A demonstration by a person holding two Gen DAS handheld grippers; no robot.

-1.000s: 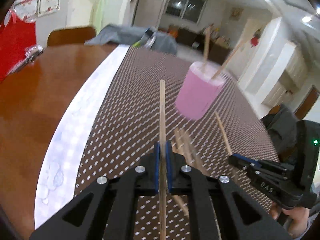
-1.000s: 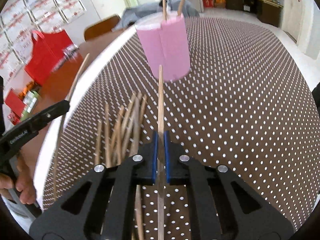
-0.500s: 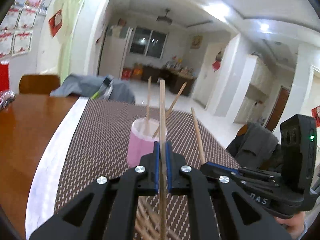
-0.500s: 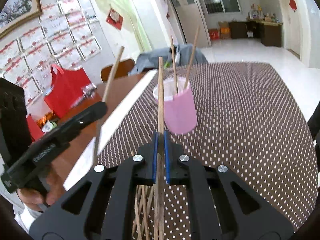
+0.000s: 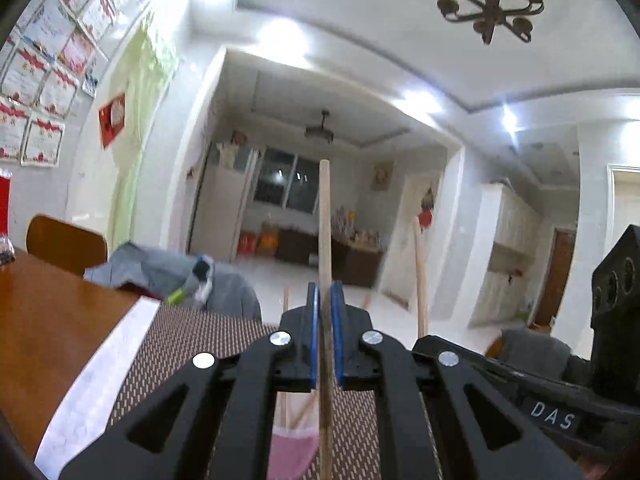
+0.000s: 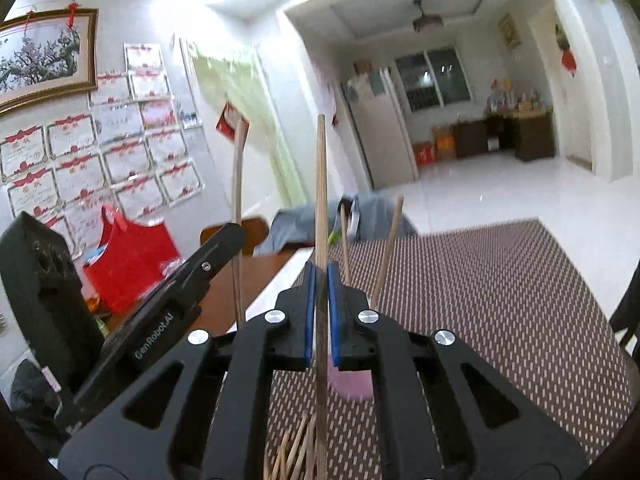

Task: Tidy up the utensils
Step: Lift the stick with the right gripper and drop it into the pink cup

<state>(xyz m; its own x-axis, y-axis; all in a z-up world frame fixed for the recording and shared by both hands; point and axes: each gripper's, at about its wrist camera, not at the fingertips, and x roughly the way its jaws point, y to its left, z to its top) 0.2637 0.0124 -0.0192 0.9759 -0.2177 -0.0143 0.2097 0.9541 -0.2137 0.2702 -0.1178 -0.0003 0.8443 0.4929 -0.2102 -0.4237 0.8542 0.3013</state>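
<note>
My left gripper [image 5: 325, 336] is shut on a wooden chopstick [image 5: 325, 232] that stands upright. Below it, behind the jaws, is the pink cup [image 5: 292, 452] with two chopsticks in it. My right gripper [image 6: 321, 312] is shut on another upright chopstick [image 6: 321, 184]. The pink cup [image 6: 352, 386] shows low behind its jaws, with two chopsticks [image 6: 386, 252] sticking out. A pile of loose chopsticks [image 6: 294, 452] lies on the mat under the right gripper. Each gripper shows in the other's view: the right one [image 5: 520, 376], the left one [image 6: 168, 300] with its chopstick [image 6: 238, 208].
A brown dotted mat [image 6: 500, 300] covers the table; bare wood [image 5: 52, 336] lies to the left. A red bag [image 6: 132, 264], a chair back [image 5: 66, 244] and grey clothing [image 5: 160, 272] are at the far edge.
Both grippers have tilted up and risen with their chopsticks; the table and pink cup have dropped low in both views, and the room and ceiling fill the frames.
</note>
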